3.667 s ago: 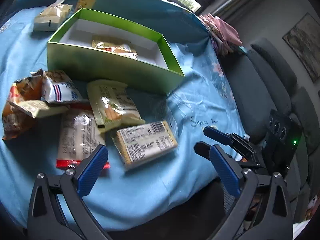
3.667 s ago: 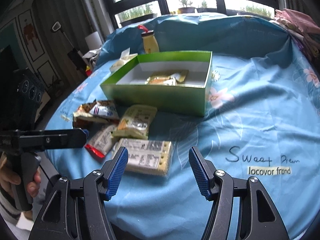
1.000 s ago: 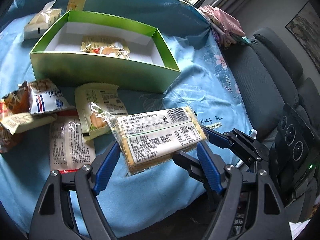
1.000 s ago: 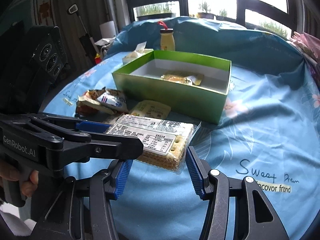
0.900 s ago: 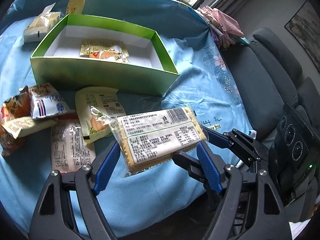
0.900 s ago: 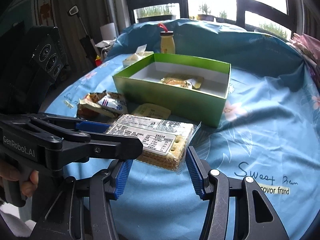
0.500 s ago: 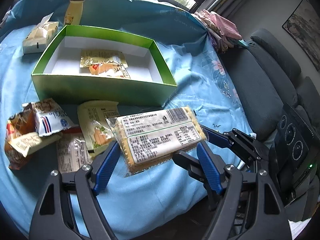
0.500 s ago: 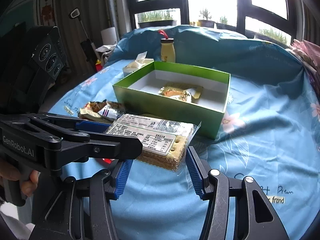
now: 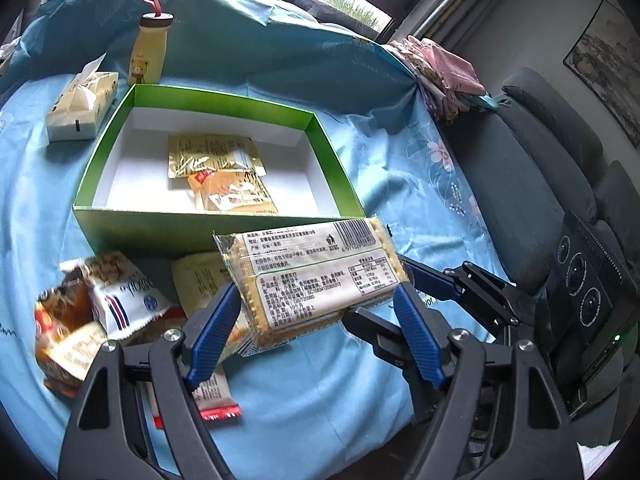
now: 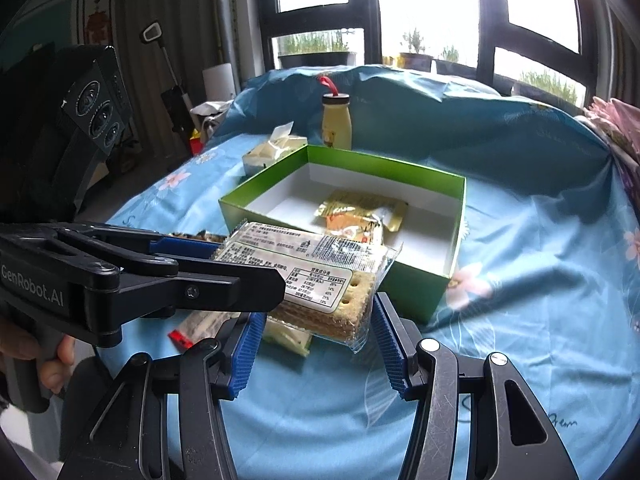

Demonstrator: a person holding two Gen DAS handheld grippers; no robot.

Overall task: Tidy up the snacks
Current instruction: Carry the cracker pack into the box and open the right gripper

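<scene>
— From where does the left wrist camera look?

— It sits just behind the left tool (image 9: 316, 320) and looks forward and downward along its two fingers, from the near edge of the bed (image 9: 352, 392) toward the far edge by the windows. The sofa (image 9: 532, 184) stands along the right edge.

— And the right wrist camera?

— It sits behind the right tool (image 10: 316, 344), also tilted down, facing the windows (image 10: 436, 8), with the left tool (image 10: 188, 276) crossing in from the left.

— What do both views share?

— The cracker packet (image 9: 316, 276) very close to both lenses, the green box (image 9: 120, 232) in the middle of the bed, and the yellow bottle (image 9: 149, 56) and tissue pack (image 9: 80, 104) beyond it.
</scene>
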